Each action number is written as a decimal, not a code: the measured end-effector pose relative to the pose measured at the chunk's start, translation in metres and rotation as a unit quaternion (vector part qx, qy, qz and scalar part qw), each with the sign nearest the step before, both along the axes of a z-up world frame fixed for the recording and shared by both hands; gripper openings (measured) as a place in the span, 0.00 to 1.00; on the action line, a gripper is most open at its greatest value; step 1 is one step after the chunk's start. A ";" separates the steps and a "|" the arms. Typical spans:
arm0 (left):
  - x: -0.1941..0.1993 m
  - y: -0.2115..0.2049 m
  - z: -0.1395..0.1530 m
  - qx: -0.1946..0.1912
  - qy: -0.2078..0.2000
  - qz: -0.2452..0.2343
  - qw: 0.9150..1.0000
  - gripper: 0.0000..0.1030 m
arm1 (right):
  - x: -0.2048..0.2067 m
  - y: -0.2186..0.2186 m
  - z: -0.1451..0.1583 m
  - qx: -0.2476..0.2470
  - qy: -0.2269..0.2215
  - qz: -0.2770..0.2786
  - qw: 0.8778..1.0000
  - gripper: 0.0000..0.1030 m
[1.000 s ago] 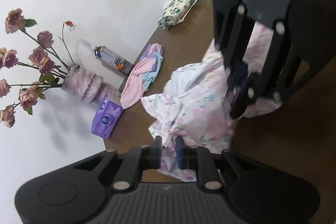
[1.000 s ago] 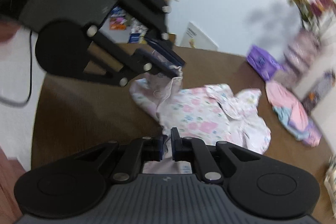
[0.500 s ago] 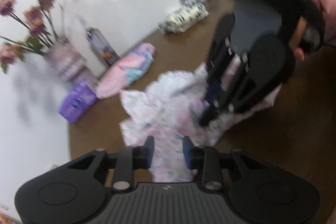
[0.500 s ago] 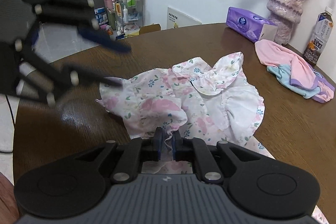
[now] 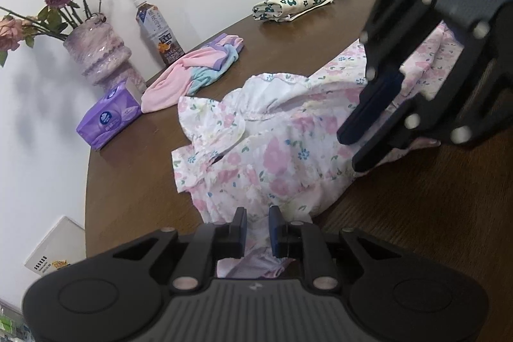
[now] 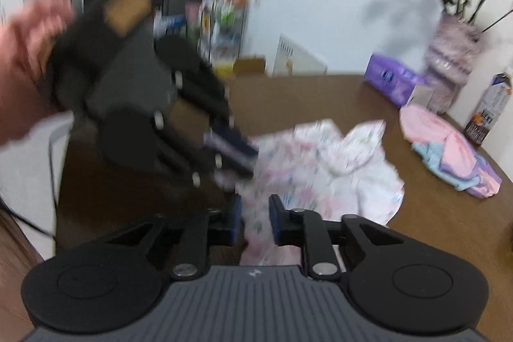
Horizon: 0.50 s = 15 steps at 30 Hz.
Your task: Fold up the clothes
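Brown tabletop (image 5: 128,181) is carrying the floral garment (image 5: 272,143), lying rumpled mid-table. Left tool (image 5: 257,225) & right tool (image 6: 255,215) are both gaping over its near hem w/ nothing gripped. Re-pinch at corners, then pull taut. 1 s ago both were clamped on cloth.

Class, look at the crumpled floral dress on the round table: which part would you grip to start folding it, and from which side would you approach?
Grip the floral dress at its near hem, the edge bunched just ahead of the left gripper, coming in low from the table's near side. That edge lies free toward the holder, while the ruffled sleeves are heaped on the far side. This is a judgement; the right view is blurred.
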<state>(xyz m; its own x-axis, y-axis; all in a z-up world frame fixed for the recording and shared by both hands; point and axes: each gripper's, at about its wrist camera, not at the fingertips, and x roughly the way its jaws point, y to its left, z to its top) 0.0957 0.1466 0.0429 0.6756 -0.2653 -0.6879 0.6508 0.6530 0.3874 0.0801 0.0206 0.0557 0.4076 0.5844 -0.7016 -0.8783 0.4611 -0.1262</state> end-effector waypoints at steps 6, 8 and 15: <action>-0.001 0.009 0.003 -0.017 0.007 0.010 1.000 0.15 | 0.019 -0.014 -0.023 0.005 0.024 -0.036 0.999 0.13; -0.002 0.006 0.005 -0.021 0.004 0.007 1.000 0.15 | 0.018 -0.014 -0.023 0.004 0.020 -0.037 0.999 0.13; -0.003 0.002 0.004 -0.032 0.008 0.005 0.999 0.14 | 0.018 -0.011 -0.026 0.001 0.015 -0.034 0.999 0.14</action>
<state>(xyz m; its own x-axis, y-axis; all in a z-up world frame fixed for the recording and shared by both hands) 0.0928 0.1488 0.0464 0.6684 -0.3023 -0.6796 0.6489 0.6835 0.3342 0.0980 0.0093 0.0292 0.4261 0.5575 -0.7125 -0.8481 0.5204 -0.1000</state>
